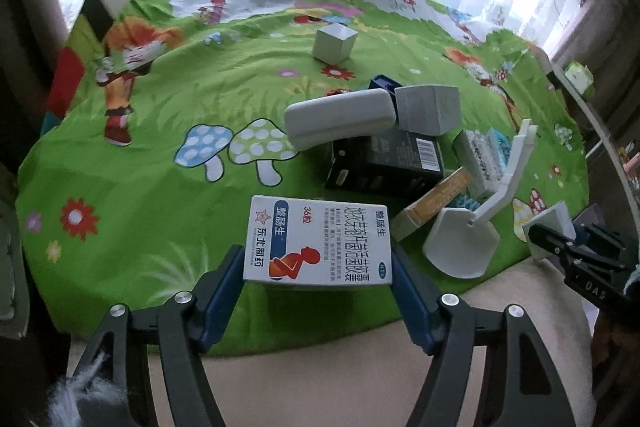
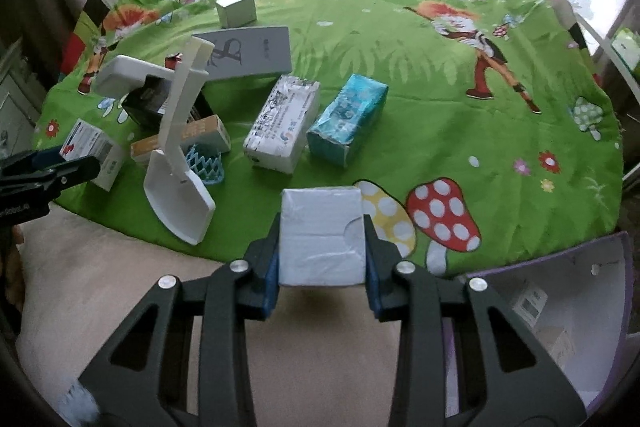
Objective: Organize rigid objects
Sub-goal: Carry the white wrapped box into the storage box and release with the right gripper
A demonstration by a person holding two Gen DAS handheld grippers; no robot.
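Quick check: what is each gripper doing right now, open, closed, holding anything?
Left gripper: closed on the white medicine box, pads against both its sides.
Right gripper: closed on a plain white wrapped box, above the mat's near edge.

White medicine box (image 1: 318, 245) with a red figure and blue band: clamped between two blue pads, printed face up, above the near edge of the green cartoon cloth. White wrapped box (image 2: 322, 237): clamped likewise, film creased. On the cloth: a white wrapped box with print (image 2: 282, 123) and a teal wrapped box (image 2: 348, 119) lie side by side, apart. White scoop (image 2: 180, 183) leans handle-up against a black box (image 1: 386, 163). Grey oblong case (image 1: 340, 117) rests tilted atop the black box. A small grey cube-shaped box (image 1: 334, 43) stands alone farther back.
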